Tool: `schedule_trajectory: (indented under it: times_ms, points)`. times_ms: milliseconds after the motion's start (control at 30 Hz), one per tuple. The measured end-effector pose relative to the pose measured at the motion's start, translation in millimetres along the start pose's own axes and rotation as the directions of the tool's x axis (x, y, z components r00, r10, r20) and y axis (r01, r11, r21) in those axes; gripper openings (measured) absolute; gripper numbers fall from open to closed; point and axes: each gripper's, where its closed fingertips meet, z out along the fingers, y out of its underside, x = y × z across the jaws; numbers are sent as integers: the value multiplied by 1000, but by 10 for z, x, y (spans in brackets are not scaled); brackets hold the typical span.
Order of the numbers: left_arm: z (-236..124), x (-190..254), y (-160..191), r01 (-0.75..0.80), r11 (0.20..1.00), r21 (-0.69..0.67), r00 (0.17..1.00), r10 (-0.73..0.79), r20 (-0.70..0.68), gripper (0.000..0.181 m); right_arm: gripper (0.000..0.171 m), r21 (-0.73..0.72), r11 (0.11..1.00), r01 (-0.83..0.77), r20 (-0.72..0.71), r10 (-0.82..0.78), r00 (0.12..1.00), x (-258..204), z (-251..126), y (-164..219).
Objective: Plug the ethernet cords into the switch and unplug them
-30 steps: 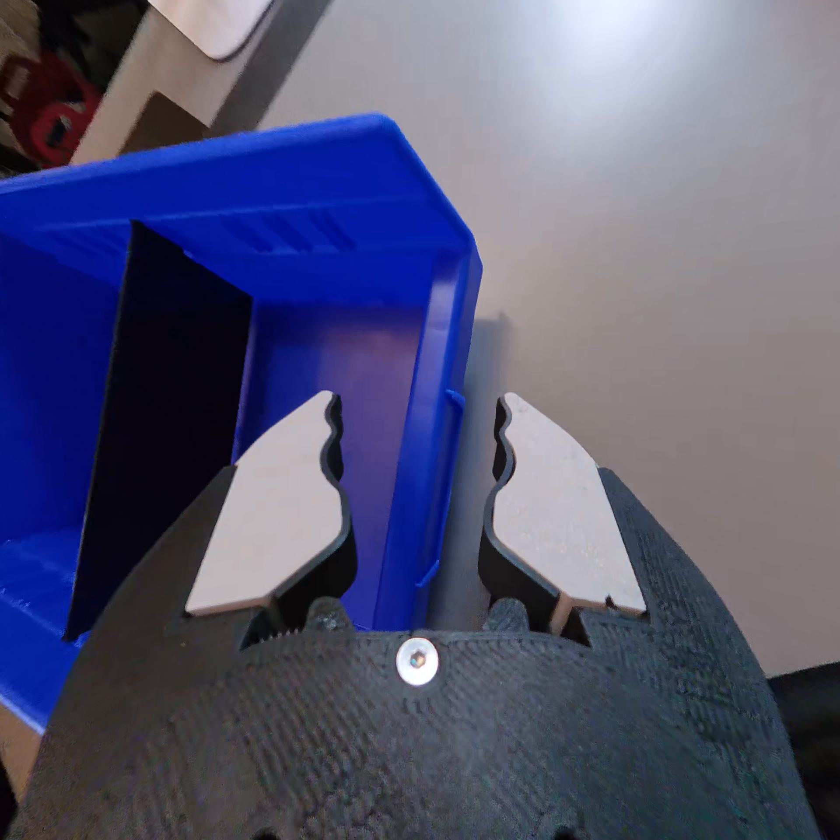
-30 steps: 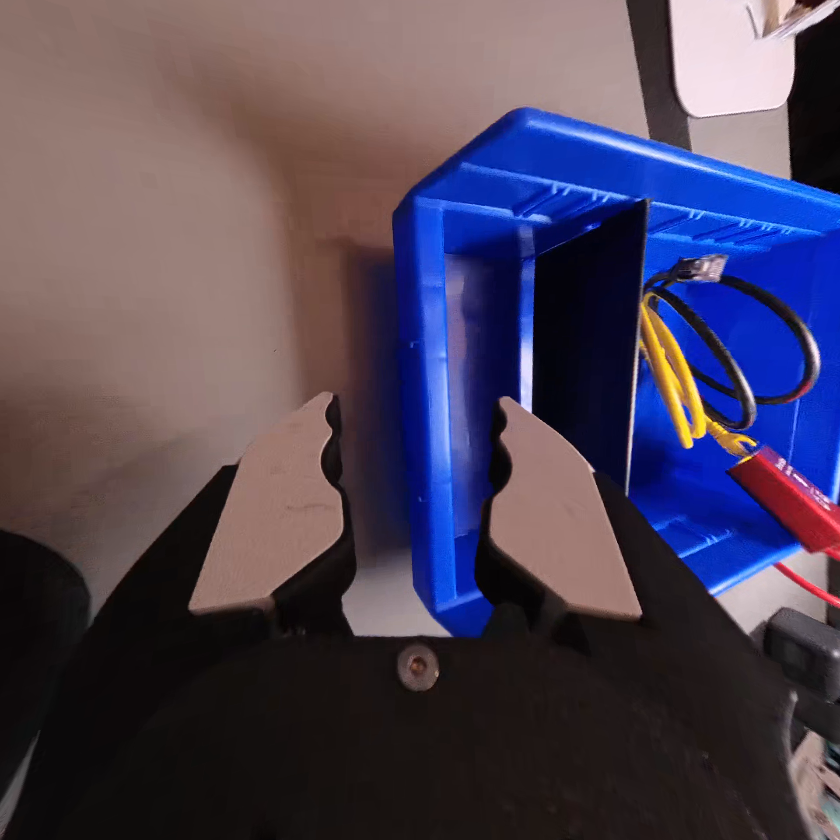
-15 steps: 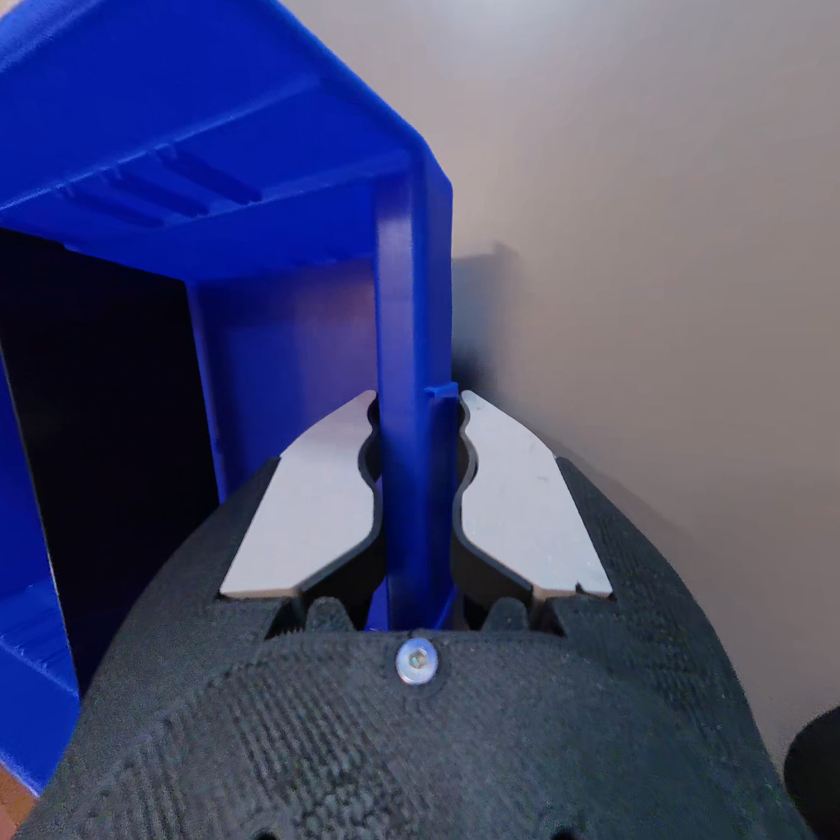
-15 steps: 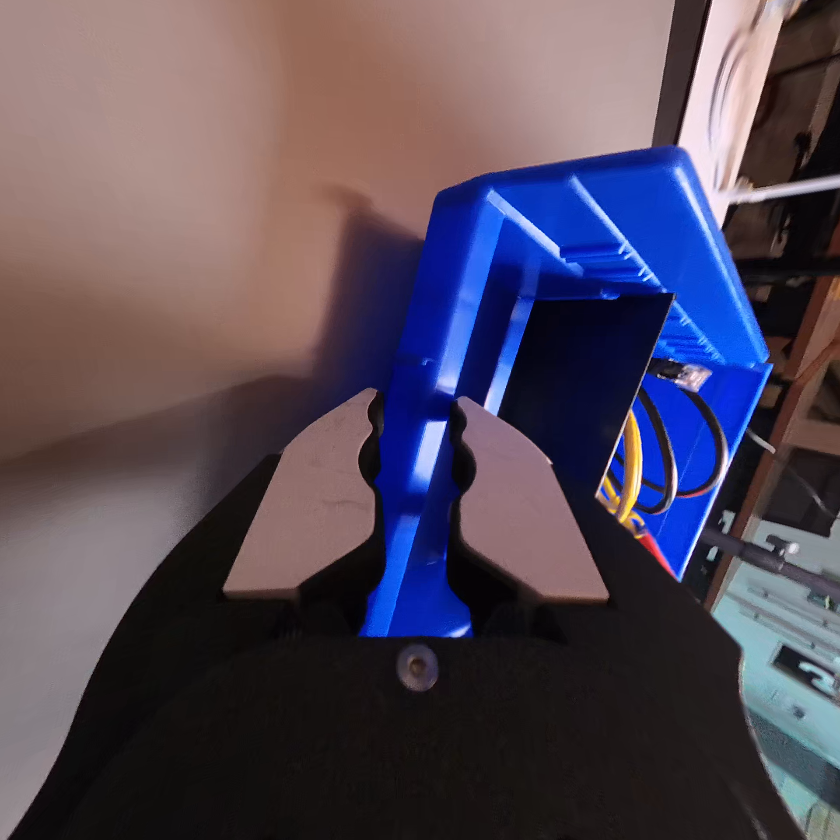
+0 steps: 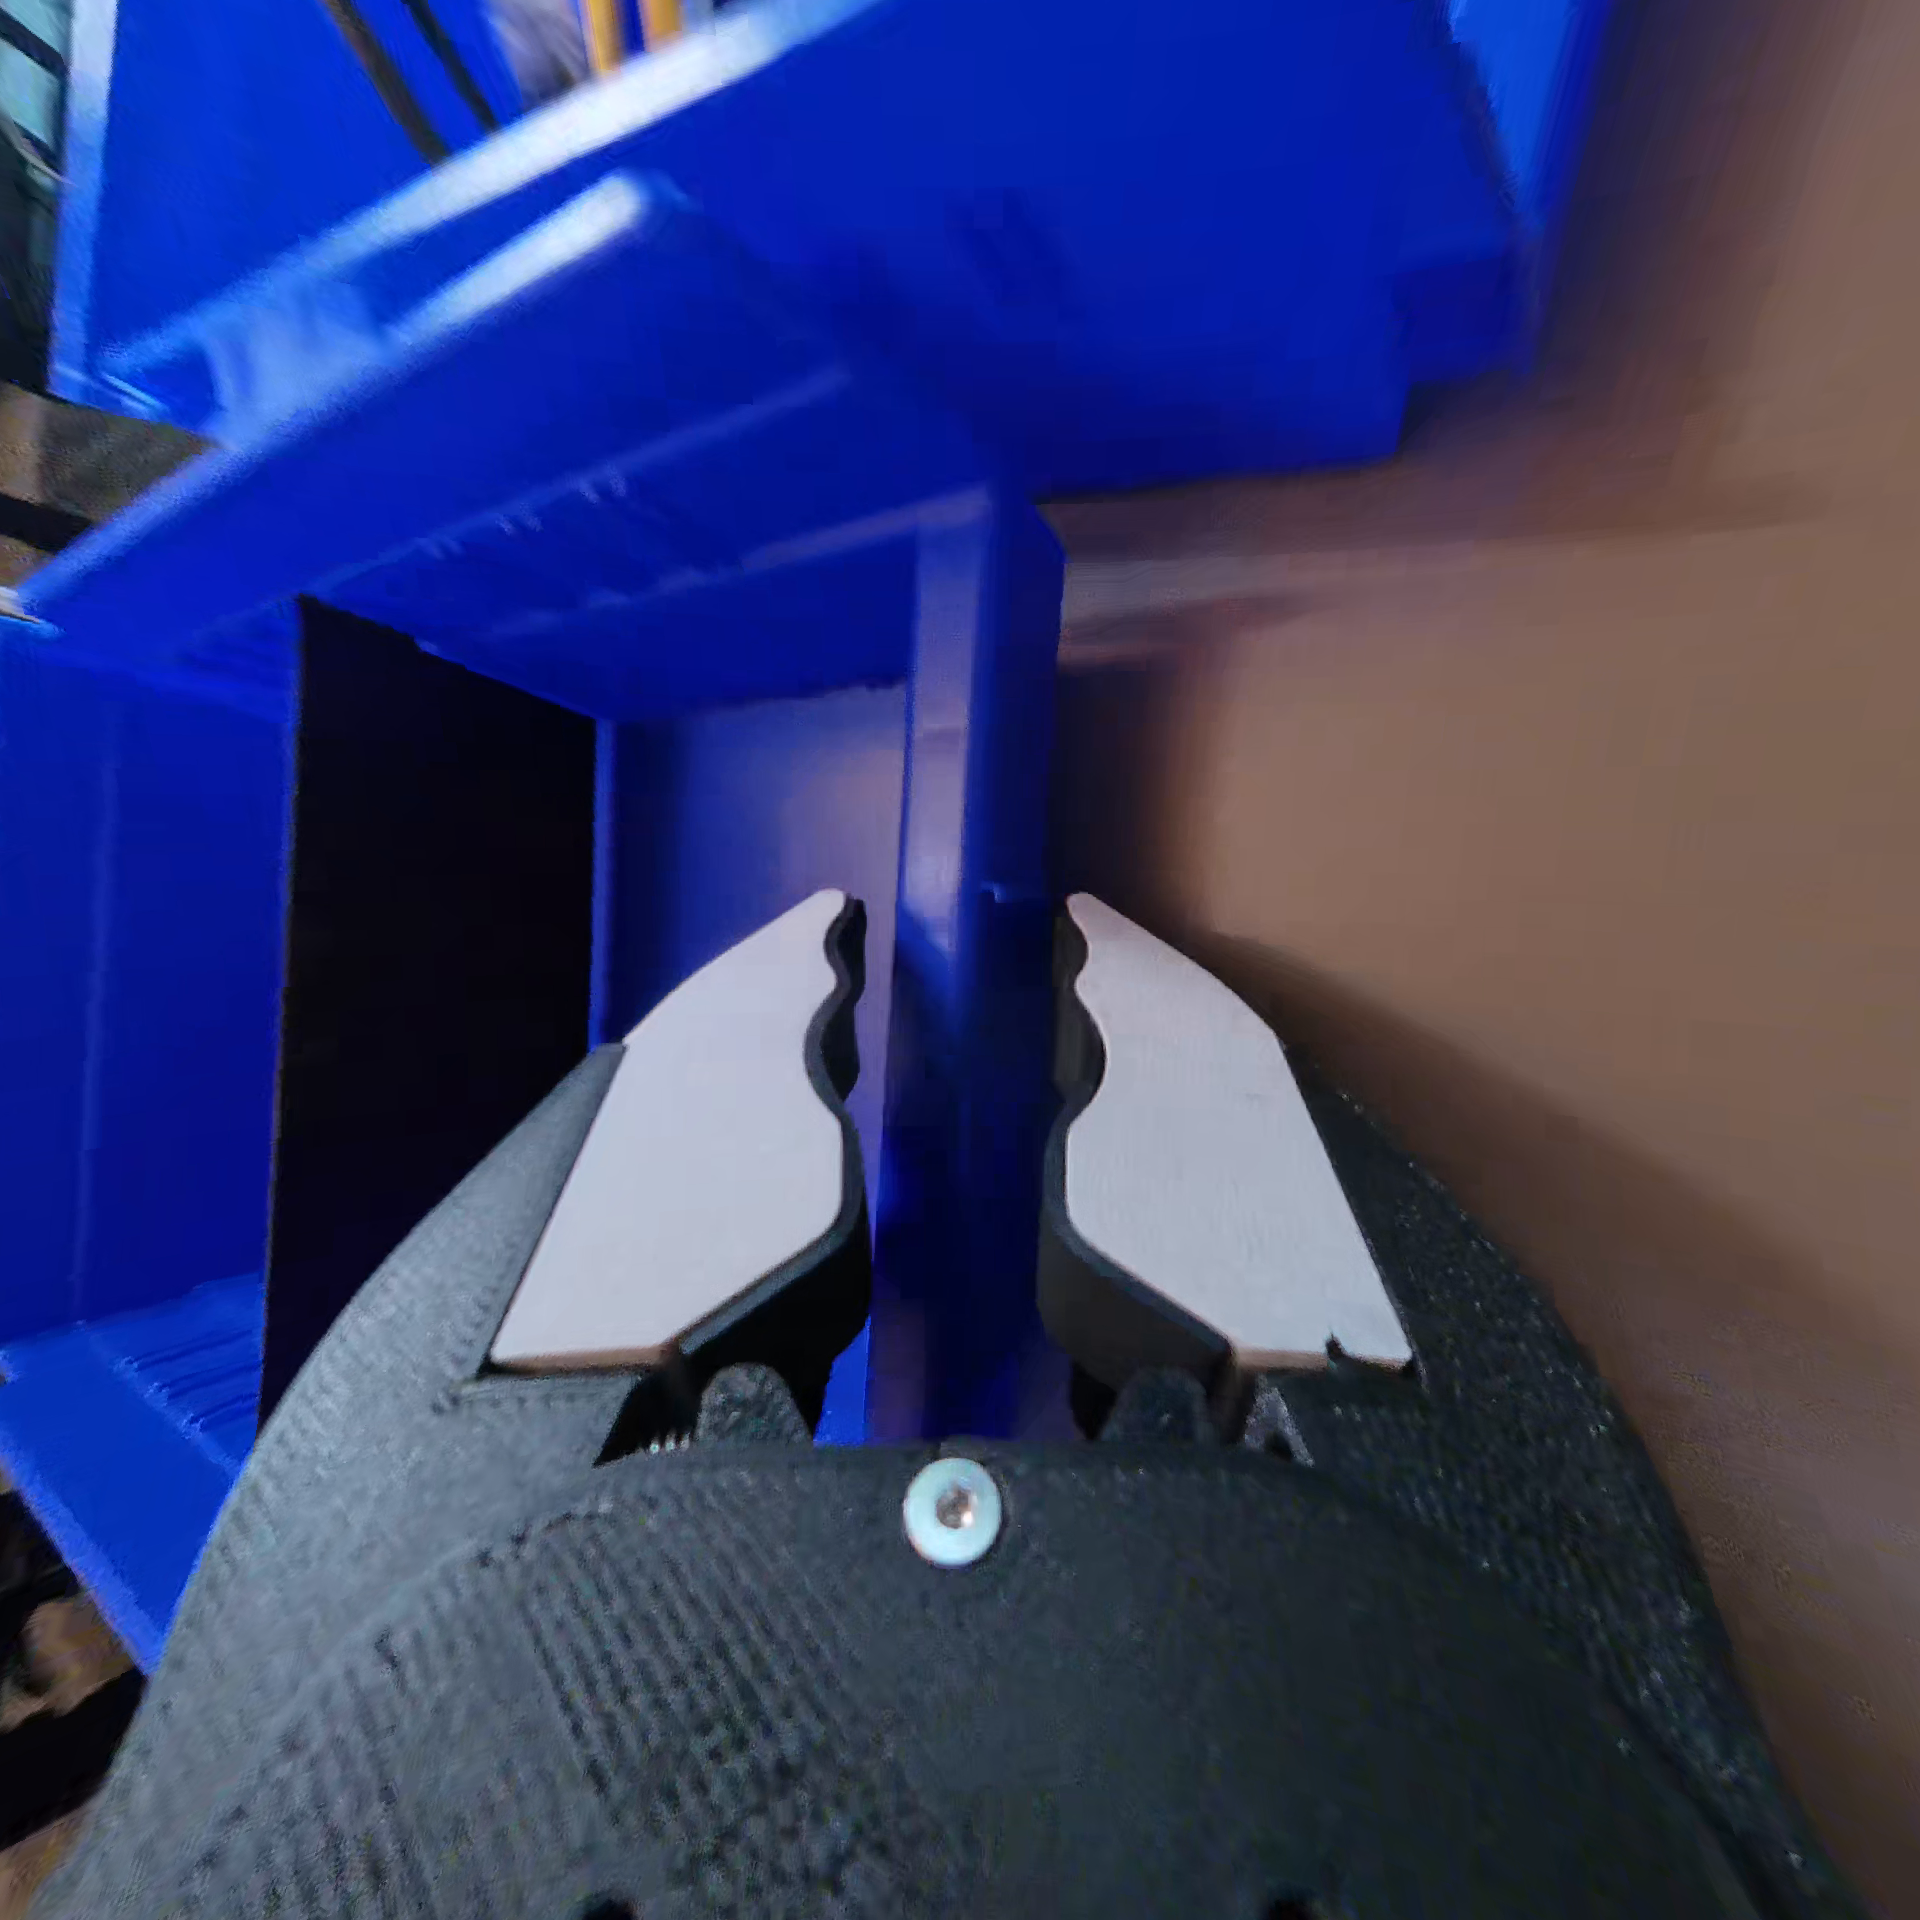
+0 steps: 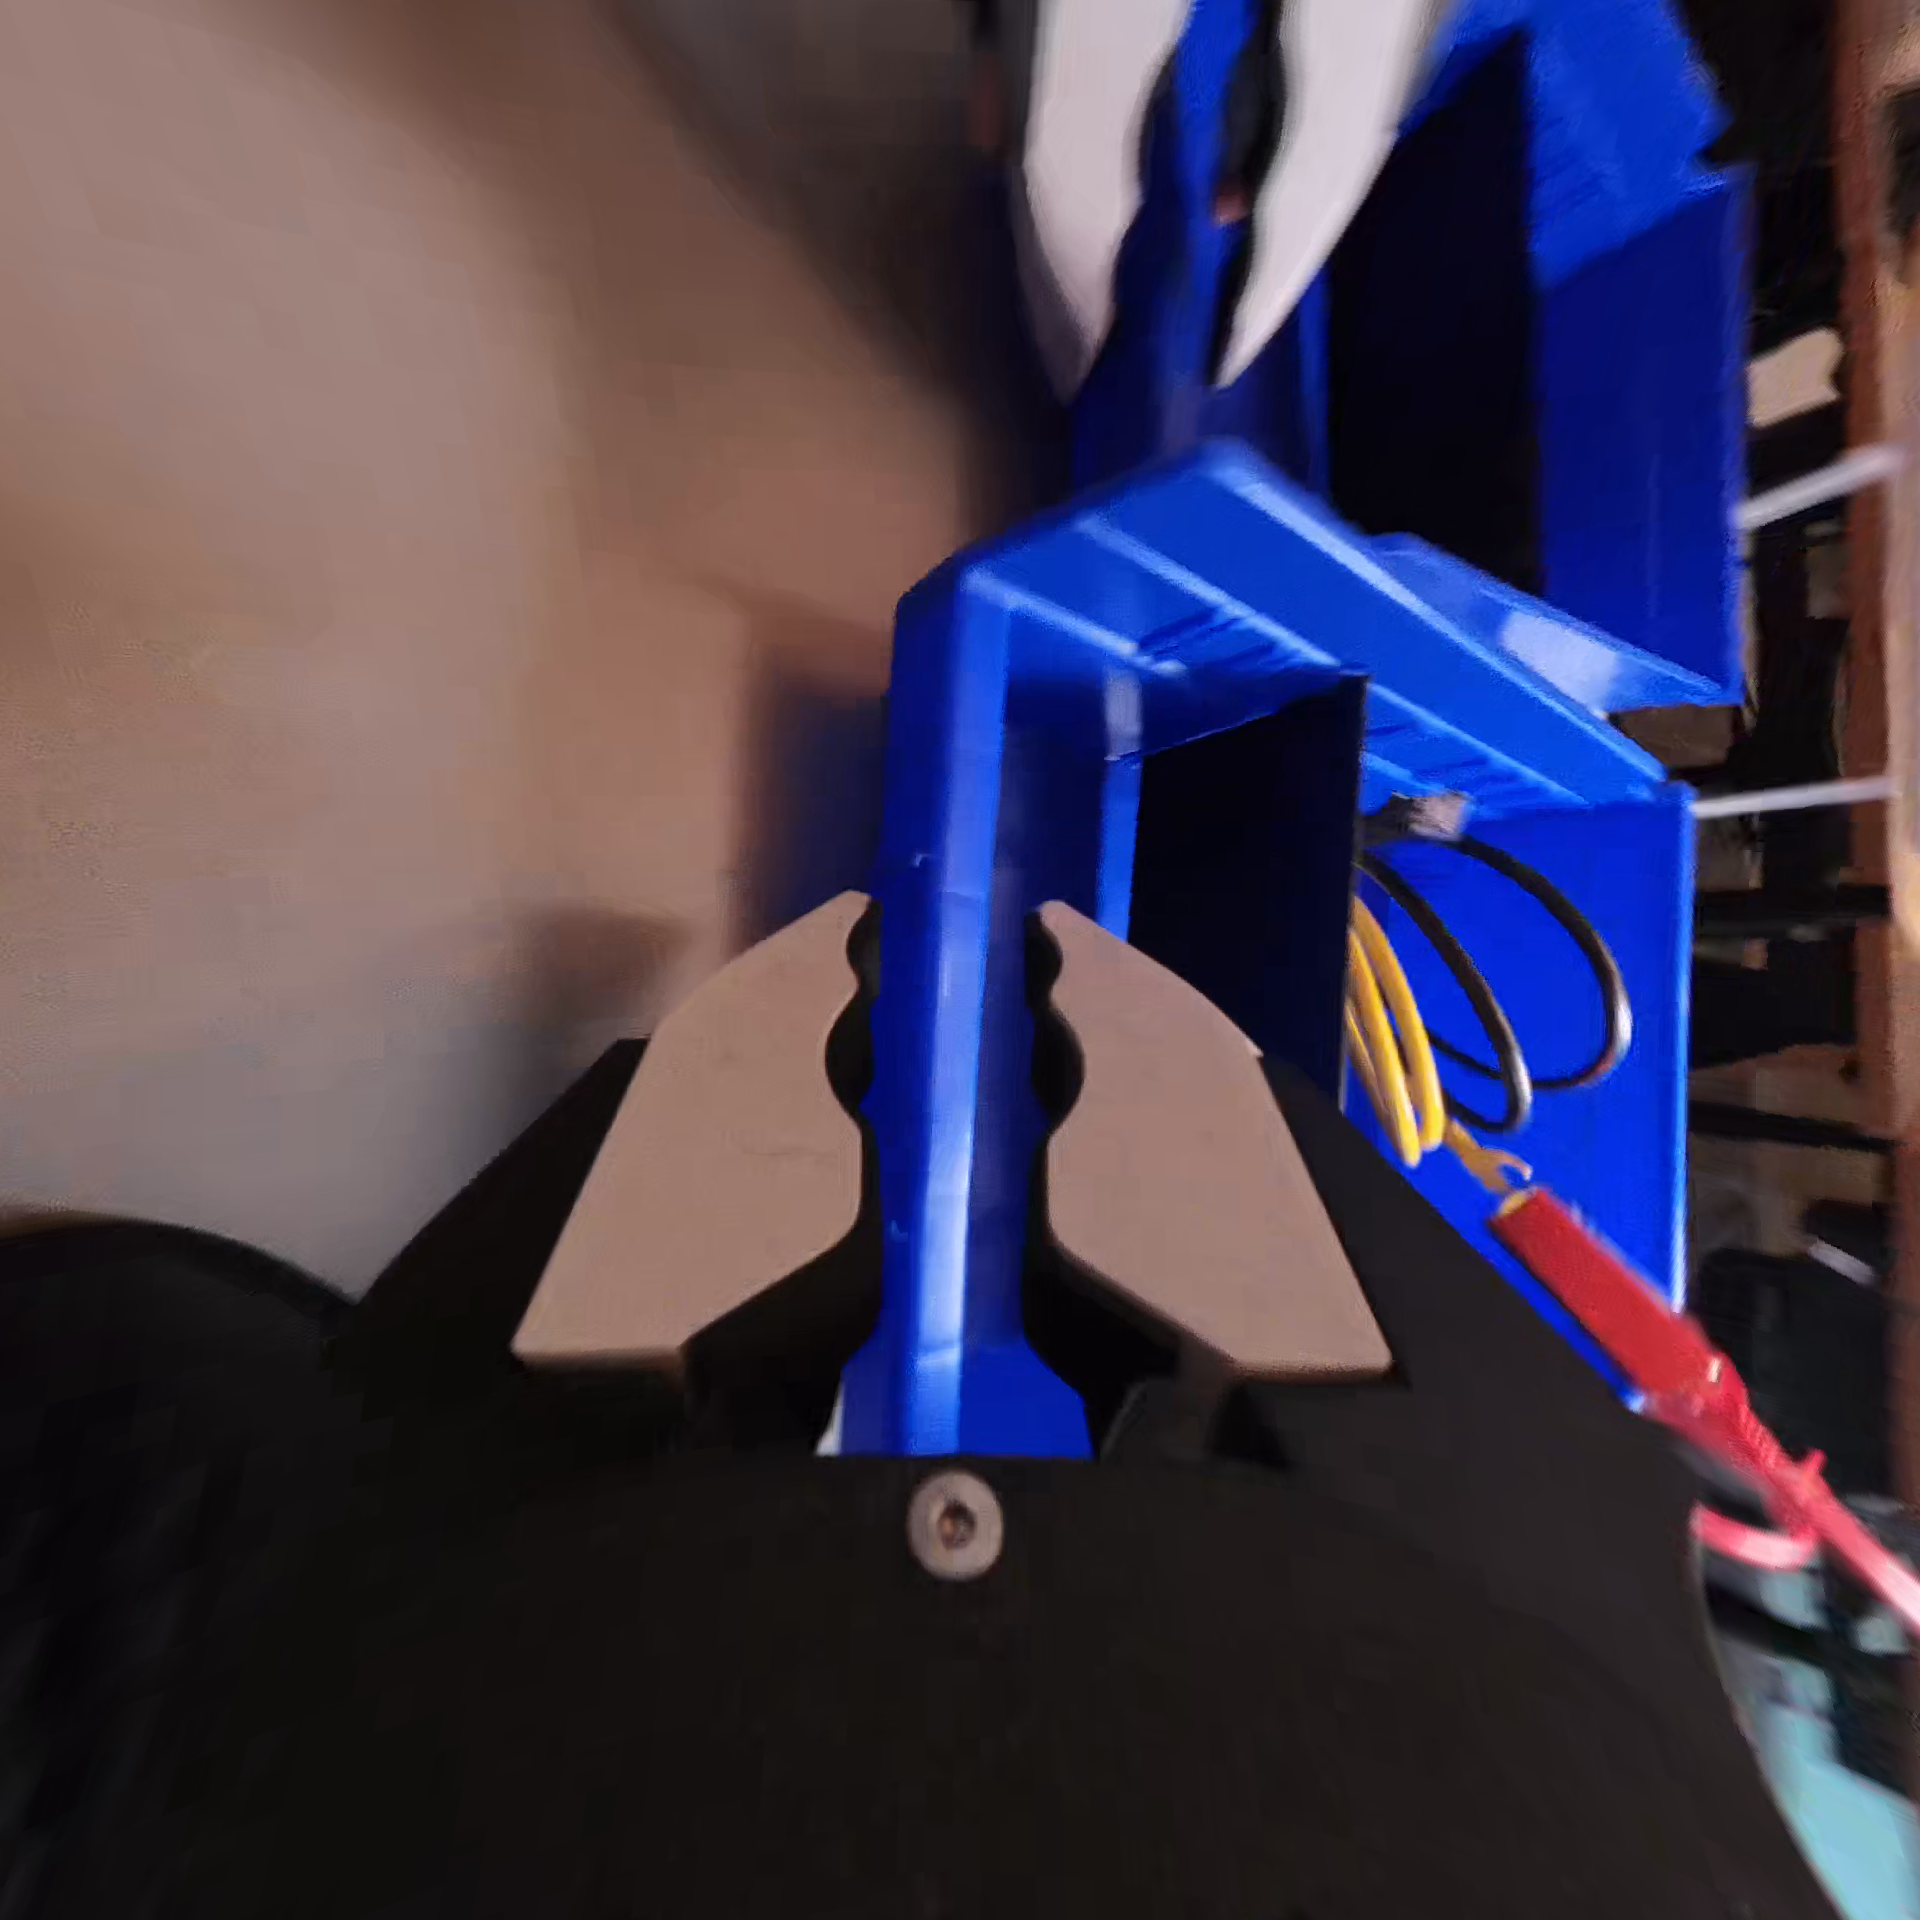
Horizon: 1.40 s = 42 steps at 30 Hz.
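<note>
My left gripper [image 5: 961,914] is shut on the side wall of a blue bin [image 5: 977,727] with a black divider [image 5: 426,935]. My right gripper [image 6: 951,914] is shut on the side wall of a second blue bin [image 6: 945,727]. That bin holds a black divider [image 6: 1247,831], a coiled yellow cord [image 6: 1387,1049], a coiled black cord [image 6: 1558,987] and the red switch [image 6: 1600,1299]. The second bin fills the top of the left wrist view [image 5: 935,208]. The left gripper [image 6: 1174,312] and its bin [image 6: 1558,208] show blurred at the top of the right wrist view.
A beige tabletop [image 5: 1558,935] lies to the right of the left-hand bin and to the left of the right-hand bin [image 6: 416,520]. Dark shelving and clutter [image 6: 1818,935] stand beyond the bins. Both views are motion-blurred.
Both grippers closed on their bin walls from open. Since then both have moved with the bins, and the two bins now sit close together, each showing in the other view.
</note>
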Motion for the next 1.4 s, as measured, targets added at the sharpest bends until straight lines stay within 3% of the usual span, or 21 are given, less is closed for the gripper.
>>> schedule_trajectory:
  times_ms: [100, 233, 333, 433, 600, 667, 767, 967, 1067, 1200, 1400]
  points:
    - [-245, 86, -280, 161, 972, 174, 987, -158, -33, 38, 41, 150, 952, -267, -154, 289, 945, 257, -472, -20]
    - [-437, 284, -677, 431, 843, 321, 902, -404, -152, 41, 47, 359, 729, -583, -385, 685, 619, 654, -979, 543]
    - [-288, 359, -907, 588, 739, 329, 808, -554, -200, 45, 61, 341, 601, -723, -429, 784, 449, 573, -831, 977]
    - [10, 310, -1001, 704, 640, 306, 703, -690, -173, 50, 61, 325, 519, -790, -425, 827, 368, 503, -604, 1117]
    - [255, 170, -1002, 742, 590, 319, 634, -772, -47, 45, 41, 305, 453, -838, -404, 858, 317, 476, -355, 1172]
    - [268, 125, -1001, 741, 582, 335, 618, -787, 1, 41, 41, 325, 447, -833, -412, 860, 301, 495, -341, 1182]
    - [278, 77, -1028, 763, 532, 367, 568, -823, 13, 34, 20, 347, 457, -819, -457, 845, 278, 545, -448, 1275]
    - [159, 10, -1293, 710, 563, 422, 602, -797, 52, 28, 19, 381, 457, -804, -481, 840, 250, 574, -707, 1298]
    - [-135, -155, -1443, 651, 583, 486, 625, -775, 93, 26, 20, 436, 491, -754, -492, 832, 257, 734, -961, 1061]
    - [-840, -455, -1502, 556, 597, 579, 624, -759, 184, 23, 23, 504, 558, -659, -472, 817, 331, 1056, -1240, 424]
    - [-2063, -764, -937, 462, 603, 651, 499, -783, 371, 19, 23, 609, 626, -487, -396, 772, 498, 1482, -1199, -938]
